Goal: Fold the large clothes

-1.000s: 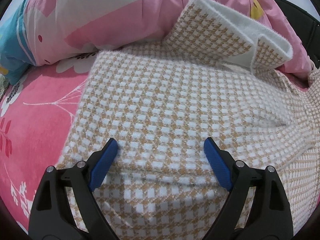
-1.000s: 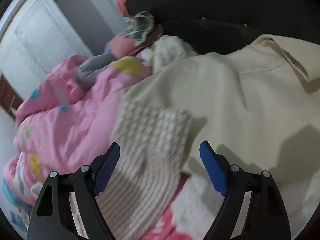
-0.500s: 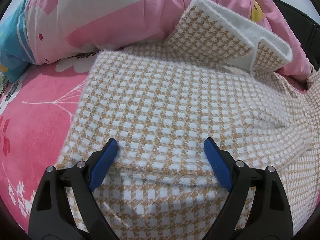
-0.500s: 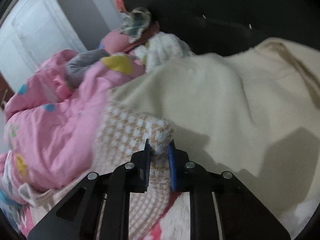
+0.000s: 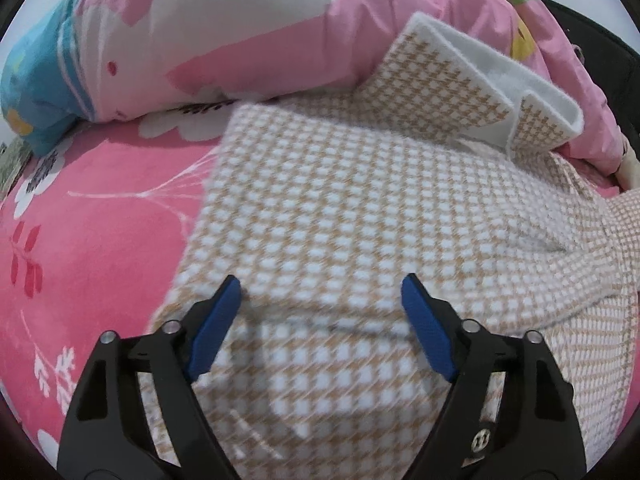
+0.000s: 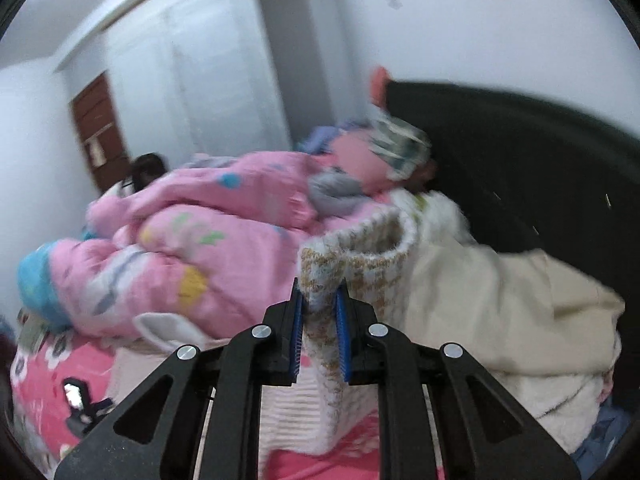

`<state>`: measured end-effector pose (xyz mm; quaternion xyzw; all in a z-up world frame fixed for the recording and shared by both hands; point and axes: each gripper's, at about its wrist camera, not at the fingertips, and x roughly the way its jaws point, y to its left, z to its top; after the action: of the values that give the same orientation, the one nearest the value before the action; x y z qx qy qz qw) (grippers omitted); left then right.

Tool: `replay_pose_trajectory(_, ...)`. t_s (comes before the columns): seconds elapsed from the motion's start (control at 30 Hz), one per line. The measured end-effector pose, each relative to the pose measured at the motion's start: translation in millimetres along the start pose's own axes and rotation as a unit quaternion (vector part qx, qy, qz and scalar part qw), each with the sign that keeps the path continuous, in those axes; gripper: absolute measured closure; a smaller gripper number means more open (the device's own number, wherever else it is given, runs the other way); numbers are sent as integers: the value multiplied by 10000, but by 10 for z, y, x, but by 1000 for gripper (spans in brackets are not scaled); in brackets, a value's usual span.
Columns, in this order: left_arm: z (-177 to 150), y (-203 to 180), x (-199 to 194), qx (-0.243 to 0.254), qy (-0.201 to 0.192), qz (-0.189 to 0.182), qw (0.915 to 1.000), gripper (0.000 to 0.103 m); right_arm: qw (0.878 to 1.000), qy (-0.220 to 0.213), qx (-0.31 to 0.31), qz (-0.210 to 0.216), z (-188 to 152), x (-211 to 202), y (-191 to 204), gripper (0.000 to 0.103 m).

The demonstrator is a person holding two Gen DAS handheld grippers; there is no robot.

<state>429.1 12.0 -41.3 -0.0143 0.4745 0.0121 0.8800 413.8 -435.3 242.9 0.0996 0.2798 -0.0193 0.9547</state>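
Right gripper (image 6: 319, 308), apart 1 second ago, now clenched on coat (image 6: 320, 280) edge, lifted off bed (image 5: 100, 232). Left gripper (image 5: 320, 300) jaws just narrowed, empty, angled down over coat.

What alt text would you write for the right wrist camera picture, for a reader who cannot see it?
The right gripper is shut on a fold of the tan-and-white checked garment, held up above the bed. Behind it lie a pink quilt and a cream garment, with a white wardrobe beyond.

One checked coat (image 5: 360, 208), one pink quilt (image 6: 192, 248), one cream garment (image 6: 500, 304), two grippers.
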Motion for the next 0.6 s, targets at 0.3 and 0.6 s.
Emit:
replay_pose_trajectory(0.3,-91,554,-190,-394,148,-449,9981,68,9901,-63,-645,1249,-93,284,1955,88)
replay_pose_trajectory(0.6,-112,1167,-409,-749,94,-578,9955,73,9449,1701,-1432,2402,-1413,1632,3762,64)
